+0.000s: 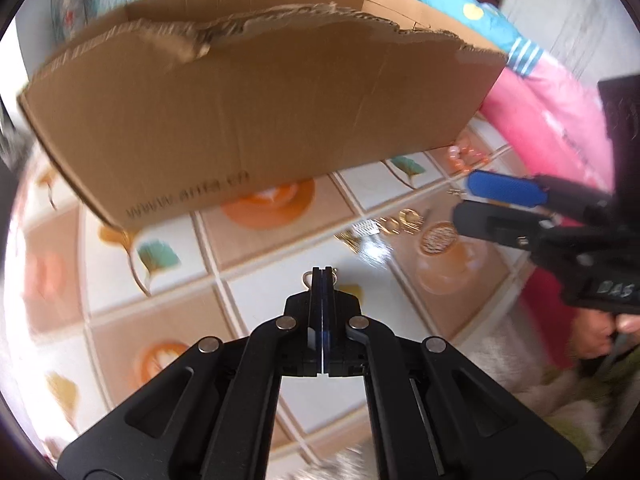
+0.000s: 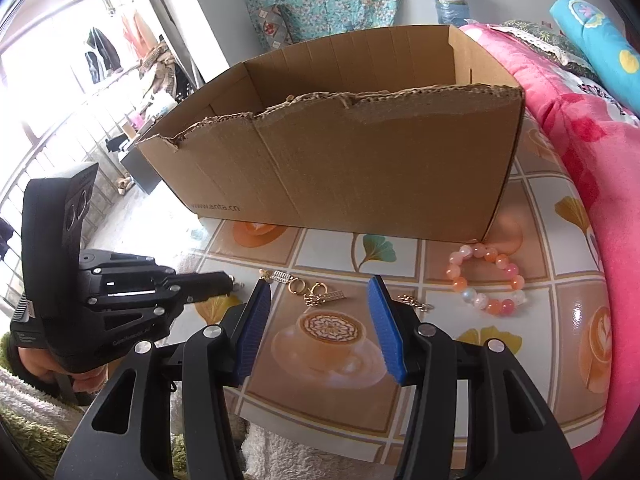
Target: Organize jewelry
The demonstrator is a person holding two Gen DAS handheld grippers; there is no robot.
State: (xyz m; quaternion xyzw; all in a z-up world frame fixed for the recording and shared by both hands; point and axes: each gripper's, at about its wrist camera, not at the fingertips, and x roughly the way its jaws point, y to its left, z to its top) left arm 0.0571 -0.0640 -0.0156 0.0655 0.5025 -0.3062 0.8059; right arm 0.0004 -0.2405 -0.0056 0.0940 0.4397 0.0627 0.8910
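Note:
My left gripper [image 1: 322,272] is shut on a small silver jewelry piece [image 1: 307,278]; a little ring pokes out at the fingertips. It hovers just above the patterned tablecloth, in front of the open cardboard box [image 2: 360,160]. In the right wrist view the left gripper [image 2: 231,280] comes in from the left. My right gripper [image 2: 320,300] stands open with blue pads and nothing held, above gold earrings [image 2: 316,294]. A gold chain piece [image 2: 416,302] lies just right of it. Further right, near the box's corner, rests a pink and orange bead bracelet [image 2: 488,280]. The right gripper [image 1: 464,200] also shows at the right of the left wrist view.
The tablecloth [image 2: 440,380] has coffee-cup and leaf prints. A pink blanket [image 2: 580,140] and a blue pillow [image 2: 592,40] crowd the right side. Fluffy white and green cloth [image 2: 40,408] lies at the front edge, beside a person's hand [image 2: 44,364].

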